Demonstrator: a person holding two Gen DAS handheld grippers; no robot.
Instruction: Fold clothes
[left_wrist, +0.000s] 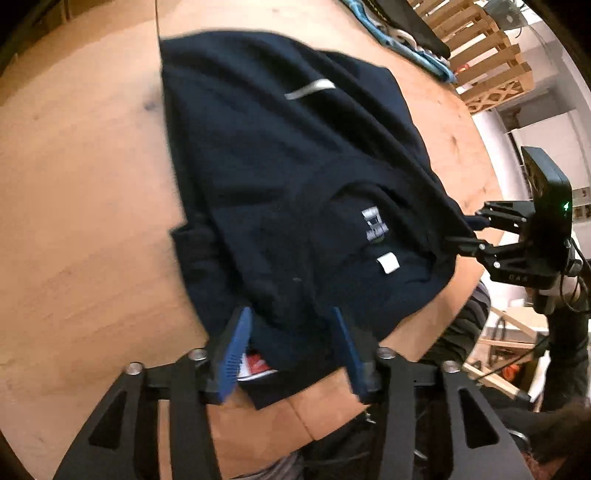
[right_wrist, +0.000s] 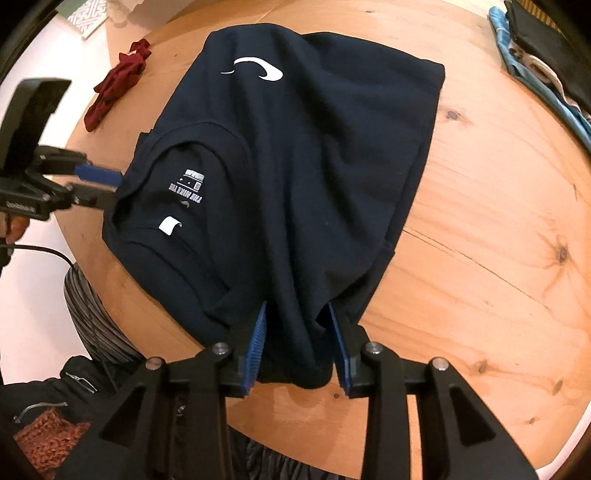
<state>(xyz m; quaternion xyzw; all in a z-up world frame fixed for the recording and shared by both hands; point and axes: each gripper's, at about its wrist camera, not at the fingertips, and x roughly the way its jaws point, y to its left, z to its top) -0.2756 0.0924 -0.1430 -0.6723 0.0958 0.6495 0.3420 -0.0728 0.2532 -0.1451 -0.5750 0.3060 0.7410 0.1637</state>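
round pale wooden tabletop (right_wrist: 480, 192) with knots and grain carries the work; white floor shows beyond its edge. dark navy cotton t-shirt (right_wrist: 314, 166), folded, lies on the tabletop near its near edge, white swoosh logo facing up at the far end, printed neck label and small white tag visible at the collar. left tongs (left_wrist: 291, 343), black frame with blue ribbed pads, stand apart, one pad on either side of the shirt's near hem; fabric lies between the pads without being pinched. right tongs (right_wrist: 301, 345), same make, likewise stand apart astride a bunched fold at the shirt's corner, pads not pressing it. crumpled dark red cloth (right_wrist: 118, 85) lies well apart at the far left rim. blue patterned fabric (right_wrist: 535, 74) and a black item rest at the far right edge. wooden slatted crate (left_wrist: 480, 55) stands beyond the tabletop.
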